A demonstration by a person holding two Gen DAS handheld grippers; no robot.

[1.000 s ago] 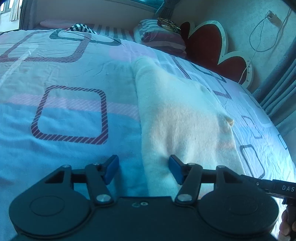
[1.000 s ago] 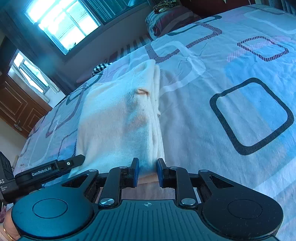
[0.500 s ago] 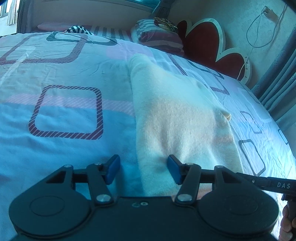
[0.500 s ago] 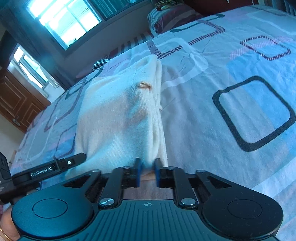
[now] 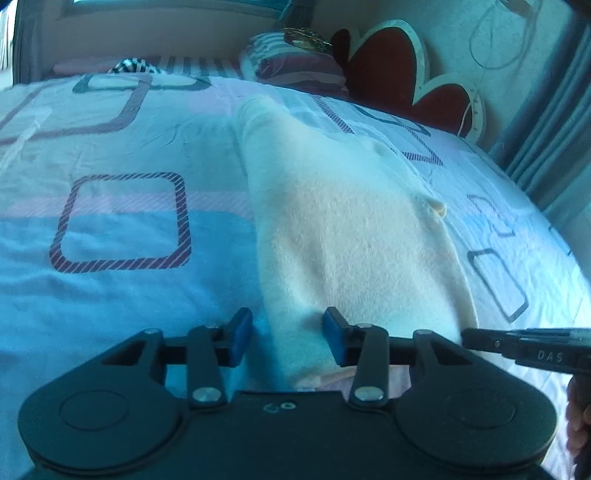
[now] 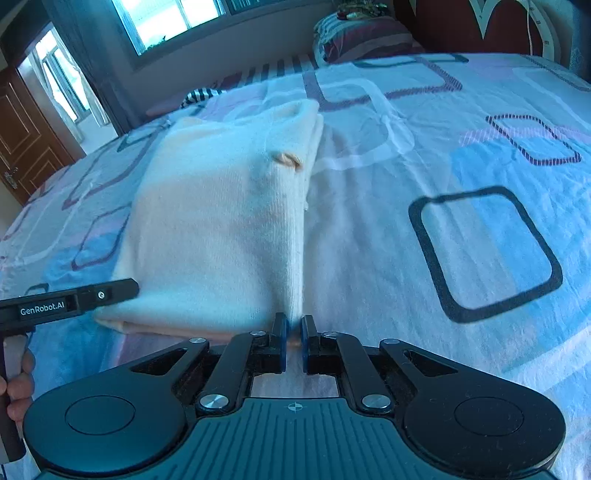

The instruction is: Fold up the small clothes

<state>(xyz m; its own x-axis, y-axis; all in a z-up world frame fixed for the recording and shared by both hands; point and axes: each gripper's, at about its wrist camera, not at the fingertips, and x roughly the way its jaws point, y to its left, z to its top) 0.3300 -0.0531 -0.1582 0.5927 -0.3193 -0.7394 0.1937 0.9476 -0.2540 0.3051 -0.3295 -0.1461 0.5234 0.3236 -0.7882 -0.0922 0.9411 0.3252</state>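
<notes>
I see the bed (image 5: pixel 122 236) filling both wrist views; its sheet is pale blue and pink with dark rounded-square outlines; wrinkles run across it to the right of the cloth in the right wrist view. At the far end stand a dark red petal-shaped headboard (image 5: pixel 384 62) and a striped pillow (image 5: pixel 295 66); a window (image 6: pixel 173 18) and a brown wooden door (image 6: pixel 26 133) show at far left in the right wrist view.

The cream garment (image 5: pixel 351 229) lies flat on the sheet as a long folded strip running from the near edge toward the pillow; its long right edge shows stacked layers in the right wrist view (image 6: pixel 221 221); a small tan loop or tag (image 6: pixel 288 159) sits on top near that edge, about midway along.

The left gripper (image 5: pixel 286 334) hangs at the garment's near left corner; its jaws have just been closing and stand partly apart; the cloth's left edge lies between the blue pads (image 5: pixel 334 332); I cannot see them pressing it. The right gripper (image 6: pixel 293 341) is at the near right corner; its jaws are drawn almost together and pinch the layered near edge of the garment.

Each view catches the other tool's dark side bar at its margin; fingers (image 6: pixel 18 391) wrap a handle at the near left of the right wrist view.
</notes>
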